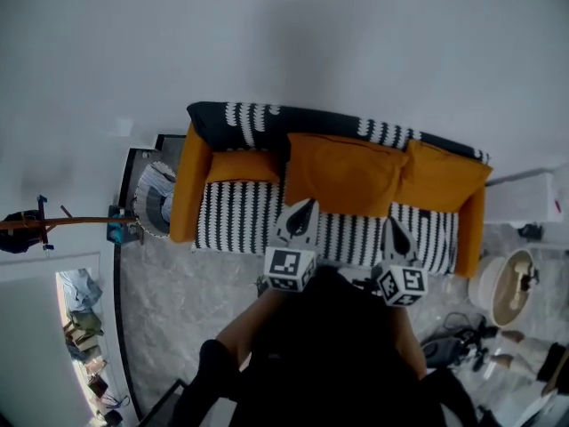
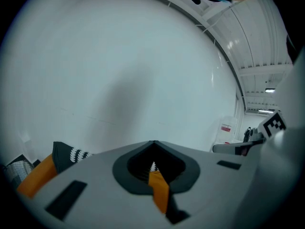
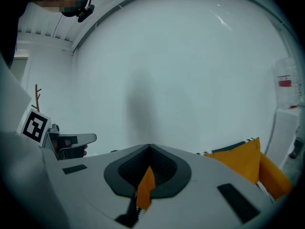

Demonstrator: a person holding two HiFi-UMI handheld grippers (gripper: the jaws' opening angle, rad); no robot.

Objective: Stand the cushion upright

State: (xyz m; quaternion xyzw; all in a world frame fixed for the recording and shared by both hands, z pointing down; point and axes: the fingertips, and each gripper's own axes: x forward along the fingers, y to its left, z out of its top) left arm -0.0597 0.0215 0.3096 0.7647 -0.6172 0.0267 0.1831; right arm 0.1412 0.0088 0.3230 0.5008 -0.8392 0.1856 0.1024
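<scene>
A sofa (image 1: 240, 216) with a black-and-white striped seat and orange arms stands against the white wall. A large orange cushion (image 1: 342, 172) leans on its backrest in the middle. A smaller orange cushion (image 1: 242, 165) lies at the left, and another (image 1: 444, 178) sits at the right. My left gripper (image 1: 307, 205) hovers by the large cushion's lower left edge, jaws shut and empty. My right gripper (image 1: 389, 222) is near its lower right edge, also shut and empty. In each gripper view, the left gripper (image 2: 153, 144) and the right gripper (image 3: 149, 148) show only an orange sliver through the jaw slit.
A round side table (image 1: 156, 198) stands left of the sofa, with a coat rack (image 1: 36, 223) beyond it. A white round basket (image 1: 507, 287) and loose items lie on the marble floor at the right. The person's dark clothing fills the lower middle.
</scene>
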